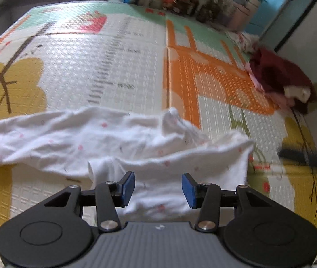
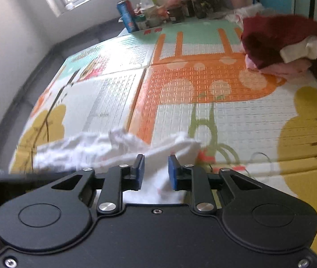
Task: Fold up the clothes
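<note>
White spotted baby garment [image 1: 104, 140] lying crumpled near the front edge of the play mat [image 1: 118, 58], its long axis running roughly left to right, one sleeve or leg reaching toward the left edge. Left gripper [image 1: 157, 188] and right gripper [image 2: 156, 172] both hover over it, jaws apart, holding nothing. The fabric looks light, limp and wrinkle-prone; pinching at hems or corners seems best

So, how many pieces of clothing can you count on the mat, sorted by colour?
White with pink dots: 1, the white garment, spread in front of both grippers.
Dark red: 1, the dark red garment, on the pile.
Pink: 1, the pink garment, under the red one.
Total: 3
</note>
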A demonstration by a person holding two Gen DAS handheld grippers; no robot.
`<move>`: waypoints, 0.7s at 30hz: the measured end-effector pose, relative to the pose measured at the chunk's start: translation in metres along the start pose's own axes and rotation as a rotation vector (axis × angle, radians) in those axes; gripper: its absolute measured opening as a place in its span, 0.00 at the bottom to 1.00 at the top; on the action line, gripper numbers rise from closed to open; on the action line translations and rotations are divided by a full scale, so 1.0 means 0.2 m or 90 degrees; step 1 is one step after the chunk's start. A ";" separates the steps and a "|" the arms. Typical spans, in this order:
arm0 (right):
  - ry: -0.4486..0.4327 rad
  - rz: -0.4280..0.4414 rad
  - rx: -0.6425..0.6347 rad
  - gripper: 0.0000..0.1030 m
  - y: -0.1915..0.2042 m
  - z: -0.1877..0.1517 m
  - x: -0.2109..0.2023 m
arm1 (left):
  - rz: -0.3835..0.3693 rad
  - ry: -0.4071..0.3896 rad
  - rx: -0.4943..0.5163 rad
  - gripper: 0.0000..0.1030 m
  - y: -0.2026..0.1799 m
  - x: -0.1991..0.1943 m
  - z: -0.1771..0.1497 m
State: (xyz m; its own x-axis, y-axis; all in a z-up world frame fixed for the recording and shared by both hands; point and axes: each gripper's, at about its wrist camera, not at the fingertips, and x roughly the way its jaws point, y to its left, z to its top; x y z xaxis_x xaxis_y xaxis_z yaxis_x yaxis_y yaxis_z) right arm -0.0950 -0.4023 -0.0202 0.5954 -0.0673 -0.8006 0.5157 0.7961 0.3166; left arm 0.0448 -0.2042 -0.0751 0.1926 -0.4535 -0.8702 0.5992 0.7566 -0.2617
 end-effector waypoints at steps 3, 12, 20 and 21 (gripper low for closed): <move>0.011 0.022 0.033 0.20 -0.04 0.09 0.11 | -0.012 0.011 0.023 0.48 -0.03 0.04 -0.04; 0.111 0.041 0.079 0.18 -0.10 0.23 0.43 | -0.005 0.031 0.013 0.48 0.00 0.10 -0.08; 0.190 -0.015 0.064 0.13 -0.12 0.20 0.60 | 0.005 0.045 0.007 0.45 0.03 0.12 -0.06; 0.201 -0.032 0.058 0.12 -0.13 0.20 0.62 | 0.010 0.047 0.009 0.42 0.03 0.12 -0.06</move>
State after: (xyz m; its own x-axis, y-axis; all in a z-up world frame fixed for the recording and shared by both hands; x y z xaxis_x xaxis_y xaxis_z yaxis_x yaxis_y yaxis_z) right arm -0.0102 -0.4547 -0.1071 0.3554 0.0961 -0.9298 0.6006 0.7387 0.3059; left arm 0.0435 -0.2051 -0.1035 0.1442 -0.4051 -0.9028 0.6075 0.7564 -0.2424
